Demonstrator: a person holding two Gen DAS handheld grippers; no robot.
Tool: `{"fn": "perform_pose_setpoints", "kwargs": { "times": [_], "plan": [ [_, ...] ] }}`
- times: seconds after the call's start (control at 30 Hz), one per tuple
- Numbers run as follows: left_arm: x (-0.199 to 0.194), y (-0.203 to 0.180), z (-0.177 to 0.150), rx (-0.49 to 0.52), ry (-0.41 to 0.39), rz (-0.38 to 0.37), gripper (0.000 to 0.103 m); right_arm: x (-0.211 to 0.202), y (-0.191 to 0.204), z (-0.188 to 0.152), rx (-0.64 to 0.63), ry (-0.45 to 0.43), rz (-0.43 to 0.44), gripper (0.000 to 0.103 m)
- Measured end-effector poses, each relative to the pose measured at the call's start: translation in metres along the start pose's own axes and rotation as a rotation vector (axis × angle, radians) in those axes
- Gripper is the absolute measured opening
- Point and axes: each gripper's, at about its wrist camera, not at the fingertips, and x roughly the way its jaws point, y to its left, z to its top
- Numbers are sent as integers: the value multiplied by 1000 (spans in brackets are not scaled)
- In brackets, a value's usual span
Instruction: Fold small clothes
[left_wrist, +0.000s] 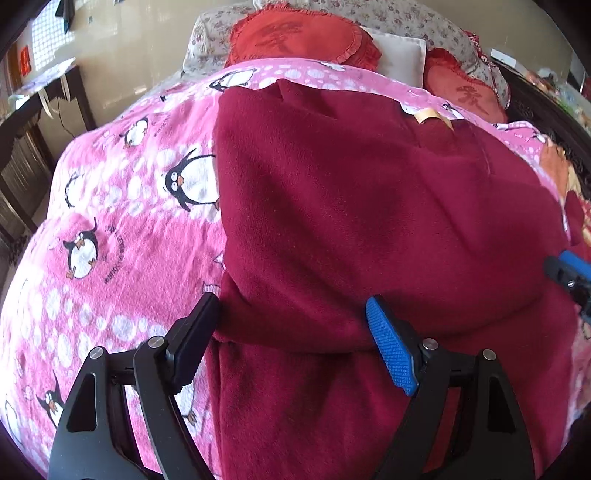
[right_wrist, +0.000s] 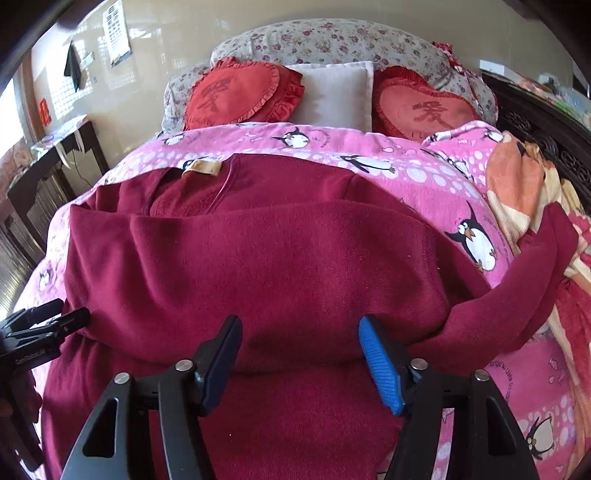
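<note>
A dark red fleece garment (left_wrist: 351, 206) lies on the pink penguin blanket (left_wrist: 122, 206), with its near part folded over into a thick fold. It also shows in the right wrist view (right_wrist: 266, 266), with a beige neck label (right_wrist: 203, 167) at its far edge and a sleeve (right_wrist: 524, 295) trailing right. My left gripper (left_wrist: 293, 321) is open, its jaws either side of the fold's near left edge. My right gripper (right_wrist: 299, 339) is open over the fold's near middle. The right gripper shows at the right edge of the left view (left_wrist: 569, 275); the left gripper shows at the left edge of the right view (right_wrist: 40, 325).
Two red heart cushions (right_wrist: 240, 94) (right_wrist: 424, 107) and a white pillow (right_wrist: 336, 92) lie at the head of the bed against a floral quilt (right_wrist: 332, 40). An orange patterned blanket (right_wrist: 517, 184) lies to the right. A dark table (right_wrist: 55, 155) stands left of the bed.
</note>
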Motion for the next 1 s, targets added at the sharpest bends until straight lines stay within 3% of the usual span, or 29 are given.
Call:
{"fn": "perform_pose_setpoints", "kwargs": {
  "times": [0.17, 0.27, 0.4, 0.6, 0.73, 0.83, 0.9, 0.93, 1.0],
  "plan": [
    [9, 7, -3, -47, -4, -38, 89, -18, -19, 4, 8, -22, 23, 68],
    [13, 11, -7, -85, -14, -45, 94, -40, -68, 8, 132, -88, -5, 68],
    [13, 5, -9, -72, -31, -26, 95, -49, -150, 17, 317, -91, -137, 68],
    [15, 8, -12, -77, -43, -33, 96, -20, -245, 37, 548, -51, -190, 68],
    [15, 6, -14, -70, -45, -26, 98, 7, -285, 51, 645, -23, -237, 68],
    [16, 5, -13, -66, -43, -27, 99, 28, -308, 51, 706, 24, -221, 67],
    [16, 5, -13, -66, -43, -27, 100, 37, -320, 44, 763, 36, -174, 36],
    [16, 5, -13, -66, -43, -27, 100, 37, -325, 39, 787, 23, -133, 11],
    [17, 5, -12, -67, -42, -30, 100, 27, -327, 33, 794, -22, -94, 7]
  ]
}}
